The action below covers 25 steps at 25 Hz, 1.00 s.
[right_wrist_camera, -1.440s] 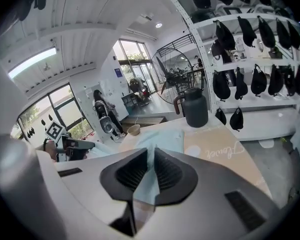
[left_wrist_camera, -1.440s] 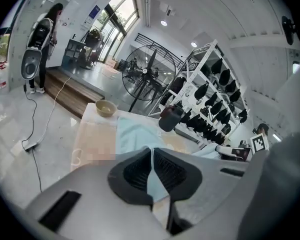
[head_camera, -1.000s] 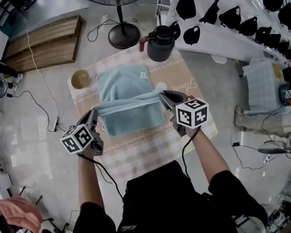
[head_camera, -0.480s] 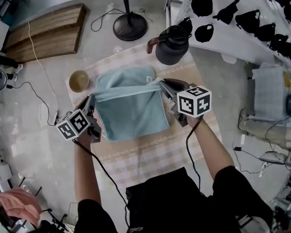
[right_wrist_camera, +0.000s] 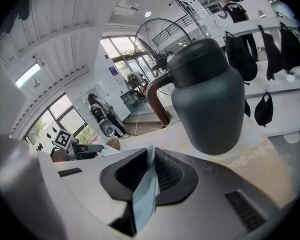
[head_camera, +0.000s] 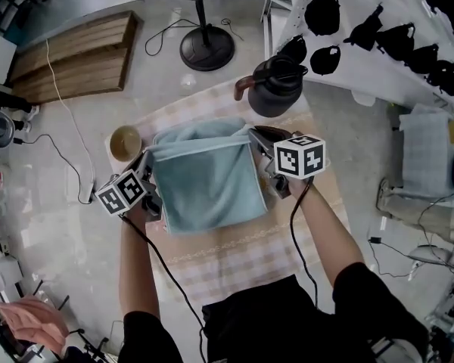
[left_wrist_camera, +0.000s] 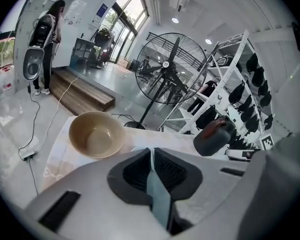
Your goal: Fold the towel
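We find the light blue terry towel [head_camera: 208,176] on the pale checked mat [head_camera: 234,255], near its far edge. The left gripper [head_camera: 150,153] and the right gripper [head_camera: 251,133] each clamp one towel corner. We advise lowering both corners level, edges matched.

Under the towel [head_camera: 208,180], the middle of the checked cloth [head_camera: 234,252] is covered, and the person's torso hides the cloth's near edge. In the head view the towel's two held corners are hidden inside the left gripper [head_camera: 148,157] and right gripper [head_camera: 252,134]. Beyond the towel, the fan [head_camera: 206,50] has its head cut off by the top edge
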Tool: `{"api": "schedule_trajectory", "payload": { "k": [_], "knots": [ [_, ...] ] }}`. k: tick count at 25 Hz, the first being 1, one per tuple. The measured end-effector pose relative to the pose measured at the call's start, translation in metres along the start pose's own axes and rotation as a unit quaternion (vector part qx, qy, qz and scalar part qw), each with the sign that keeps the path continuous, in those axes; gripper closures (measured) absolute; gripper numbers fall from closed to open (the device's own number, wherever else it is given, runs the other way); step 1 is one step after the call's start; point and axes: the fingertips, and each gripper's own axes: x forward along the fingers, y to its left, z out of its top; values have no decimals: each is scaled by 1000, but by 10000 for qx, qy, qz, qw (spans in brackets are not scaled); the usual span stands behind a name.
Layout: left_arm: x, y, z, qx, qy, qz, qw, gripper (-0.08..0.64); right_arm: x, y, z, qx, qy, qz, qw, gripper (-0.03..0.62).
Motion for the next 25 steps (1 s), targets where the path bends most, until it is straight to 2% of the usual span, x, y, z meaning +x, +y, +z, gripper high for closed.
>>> {"api": "schedule_trajectory", "payload": {
  "k": [5,8,9,11,13,15,20,25],
  "knots": [
    [22,8,-11,-2,185,113,9998,529,15,-19,-6,335,85,-14,9994,549],
    [26,8,-7,-326,-32,13,9995,518,21,-24,-5,747,-82,133,9971,549],
    [27,7,-4,-443,-151,-60,9989,480,23,-24,-2,906,-197,229,9954,538],
    [25,2,2,-578,-358,-208,9975,393,22,-22,5,1246,-499,461,9899,479],
    [22,-3,4,-597,-438,-323,9967,344,18,-20,11,1515,-743,660,9834,400],
    [18,-5,2,-438,-354,-372,9977,316,15,-19,12,1455,-807,722,9834,383],
    [-9,6,-13,-56,-126,-218,9997,314,0,-12,-14,863,-543,580,9931,383],
    [-45,15,-59,47,211,-123,9997,314,-29,-10,-65,603,-194,402,9972,383]
  ]
}}
